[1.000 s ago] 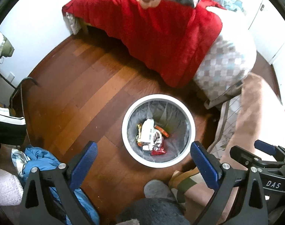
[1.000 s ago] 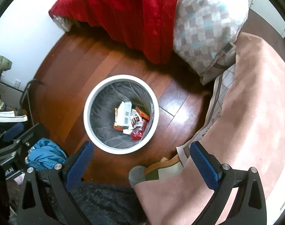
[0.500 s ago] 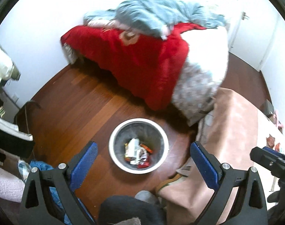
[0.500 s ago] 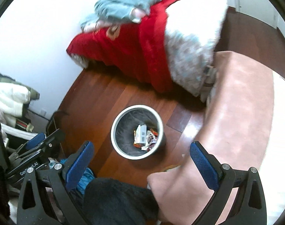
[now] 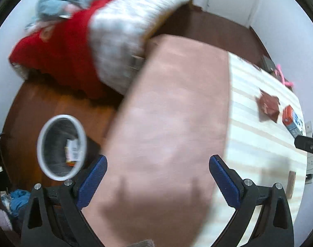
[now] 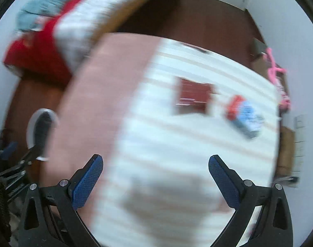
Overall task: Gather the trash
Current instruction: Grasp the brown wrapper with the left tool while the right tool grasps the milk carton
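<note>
A white-rimmed trash bin with wrappers inside stands on the wood floor at the left; its rim also shows in the right wrist view. A dark red wrapper and a red-and-blue carton lie on the striped white surface. My left gripper is open and empty above the pink cover. My right gripper is open and empty above the striped surface, short of the two items. Both views are blurred.
A bed with a red blanket and checked quilt lies at the back left. Blue cloth lies on the floor by the bin. A pink object sits at the far right. White walls and a door lie beyond.
Both grippers have swung up and to the right, away from the bin, and now look over the pink cover and striped surface. The wrapper and carton have come into view. Jaws stay open.
</note>
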`<move>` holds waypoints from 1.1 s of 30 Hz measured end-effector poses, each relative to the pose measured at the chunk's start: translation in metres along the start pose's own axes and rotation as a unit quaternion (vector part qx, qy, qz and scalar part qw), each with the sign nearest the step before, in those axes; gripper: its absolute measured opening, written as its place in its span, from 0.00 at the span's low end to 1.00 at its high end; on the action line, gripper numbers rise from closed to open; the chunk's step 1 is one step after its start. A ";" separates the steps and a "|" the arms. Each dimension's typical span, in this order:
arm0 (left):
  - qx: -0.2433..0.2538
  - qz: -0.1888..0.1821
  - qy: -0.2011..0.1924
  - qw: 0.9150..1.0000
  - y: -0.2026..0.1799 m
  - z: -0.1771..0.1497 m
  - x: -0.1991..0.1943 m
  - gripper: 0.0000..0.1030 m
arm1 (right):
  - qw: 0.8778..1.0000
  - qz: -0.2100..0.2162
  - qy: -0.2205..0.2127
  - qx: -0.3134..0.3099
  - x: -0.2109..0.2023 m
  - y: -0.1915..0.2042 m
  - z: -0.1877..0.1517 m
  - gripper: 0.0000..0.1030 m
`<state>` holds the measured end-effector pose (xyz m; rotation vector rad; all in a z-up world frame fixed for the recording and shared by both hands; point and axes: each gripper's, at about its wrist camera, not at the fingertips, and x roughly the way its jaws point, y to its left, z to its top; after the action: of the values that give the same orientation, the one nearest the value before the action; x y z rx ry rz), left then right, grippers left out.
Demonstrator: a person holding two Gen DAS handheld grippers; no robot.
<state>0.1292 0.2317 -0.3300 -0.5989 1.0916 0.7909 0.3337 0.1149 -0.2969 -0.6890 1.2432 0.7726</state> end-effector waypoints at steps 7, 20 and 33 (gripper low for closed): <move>0.024 -0.008 0.031 0.999 -0.090 0.033 0.049 0.98 | 0.996 -0.054 0.046 -0.052 0.060 -0.099 0.045 1.00; 0.031 -0.134 0.026 0.990 -0.131 0.078 0.049 0.98 | 0.992 0.015 0.081 0.092 0.102 -0.179 0.057 0.71; 0.095 -0.138 0.064 0.984 -0.206 0.090 0.078 0.38 | 0.989 -0.019 0.038 0.138 0.098 -0.194 0.041 0.70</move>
<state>0.3626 0.1996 -0.3613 -0.6280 1.1556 0.4061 0.5299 0.0506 -0.3768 -0.5165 1.3710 0.5327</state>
